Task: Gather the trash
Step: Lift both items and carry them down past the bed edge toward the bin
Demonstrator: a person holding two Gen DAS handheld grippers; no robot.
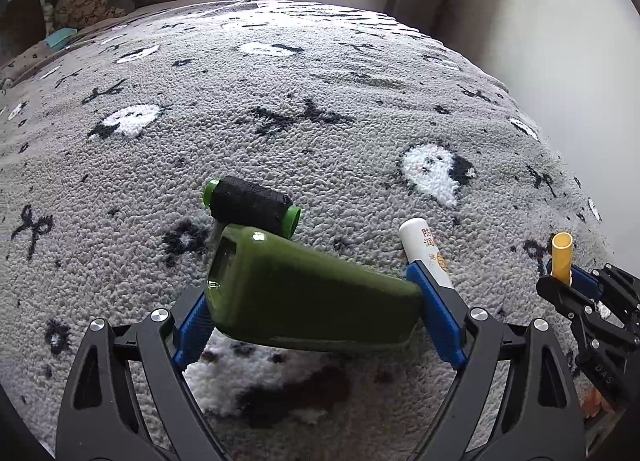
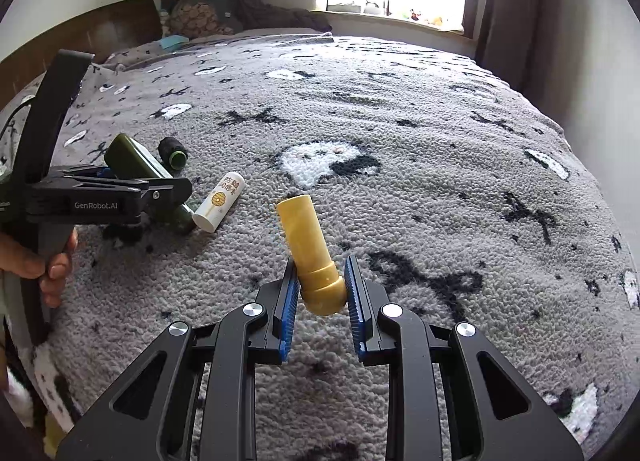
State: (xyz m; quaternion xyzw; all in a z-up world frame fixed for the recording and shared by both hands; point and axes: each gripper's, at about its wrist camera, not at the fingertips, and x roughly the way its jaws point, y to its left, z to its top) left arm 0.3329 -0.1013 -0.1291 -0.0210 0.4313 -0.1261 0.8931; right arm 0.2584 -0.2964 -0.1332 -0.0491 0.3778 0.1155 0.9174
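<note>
My left gripper [image 1: 308, 301] is shut on a dark green flat case [image 1: 304, 297], held crosswise between its blue pads just above the grey blanket. The case also shows in the right wrist view [image 2: 136, 165]. A black thread spool with green ends [image 1: 252, 205] lies just beyond it, also in the right wrist view [image 2: 173, 152]. A white lip-balm tube [image 1: 426, 251] lies by the right pad, also in the right wrist view [image 2: 219, 201]. My right gripper [image 2: 322, 285] is shut on a yellow plastic tube [image 2: 308, 245], seen in the left wrist view too [image 1: 561, 257].
The grey patterned fleece blanket [image 1: 320, 101] covers a bed. A wall [image 1: 540, 21] runs along the right. Pillows [image 1: 88, 1] and a teal item [image 1: 60, 37] lie at the far left. A window sill [image 2: 392, 21] is at the back.
</note>
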